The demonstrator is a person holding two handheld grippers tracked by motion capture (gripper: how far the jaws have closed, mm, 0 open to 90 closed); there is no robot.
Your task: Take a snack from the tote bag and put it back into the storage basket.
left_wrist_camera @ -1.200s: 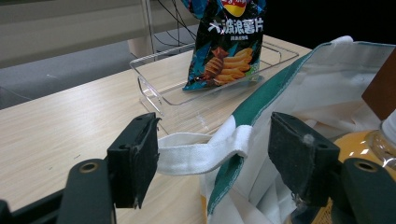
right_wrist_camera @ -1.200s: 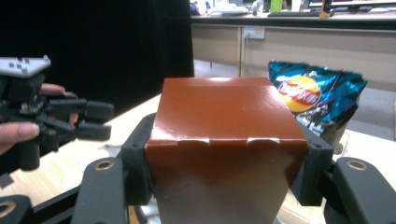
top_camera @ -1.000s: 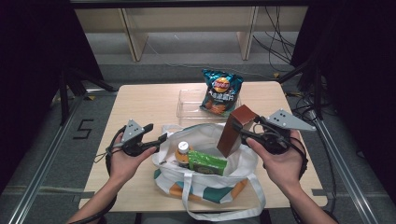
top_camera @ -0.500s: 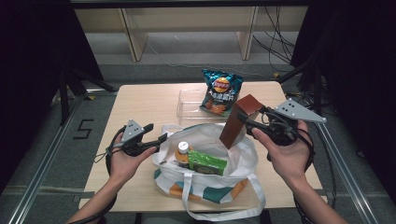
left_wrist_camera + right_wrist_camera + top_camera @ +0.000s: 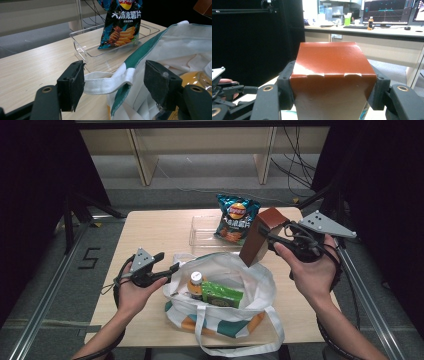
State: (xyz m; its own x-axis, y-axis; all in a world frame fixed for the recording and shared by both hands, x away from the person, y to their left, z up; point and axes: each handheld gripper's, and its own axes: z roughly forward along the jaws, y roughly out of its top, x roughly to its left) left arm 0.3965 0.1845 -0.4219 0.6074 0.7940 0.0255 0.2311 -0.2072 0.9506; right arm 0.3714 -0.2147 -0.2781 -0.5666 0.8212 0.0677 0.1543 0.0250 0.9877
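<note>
A white tote bag (image 5: 252, 280) with green trim stands open on the table's near side. In it lie an orange-drink bottle (image 5: 196, 283) and a green packet (image 5: 223, 294). My right gripper (image 5: 270, 239) is shut on a brown carton (image 5: 259, 236), tilted in the air above the bag's far right rim. The right gripper view has the carton (image 5: 332, 72) clamped between both pads. My left gripper (image 5: 170, 268) is at the bag's left rim, open. In its own view the white strap (image 5: 106, 83) runs across the gap of the left gripper (image 5: 113, 86).
A clear plastic tray (image 5: 202, 234) sits at the table's far middle, with a teal chips bag (image 5: 236, 217) leaning in it; both appear again as tray (image 5: 82, 47) and chips bag (image 5: 122, 22). Bare wooden tabletop (image 5: 155, 232) lies left of the tray. Dark frame posts flank the table.
My right gripper has carried the brown carton up and to the right, away from the bag's opening. The left gripper has stayed at the bag's rim.
</note>
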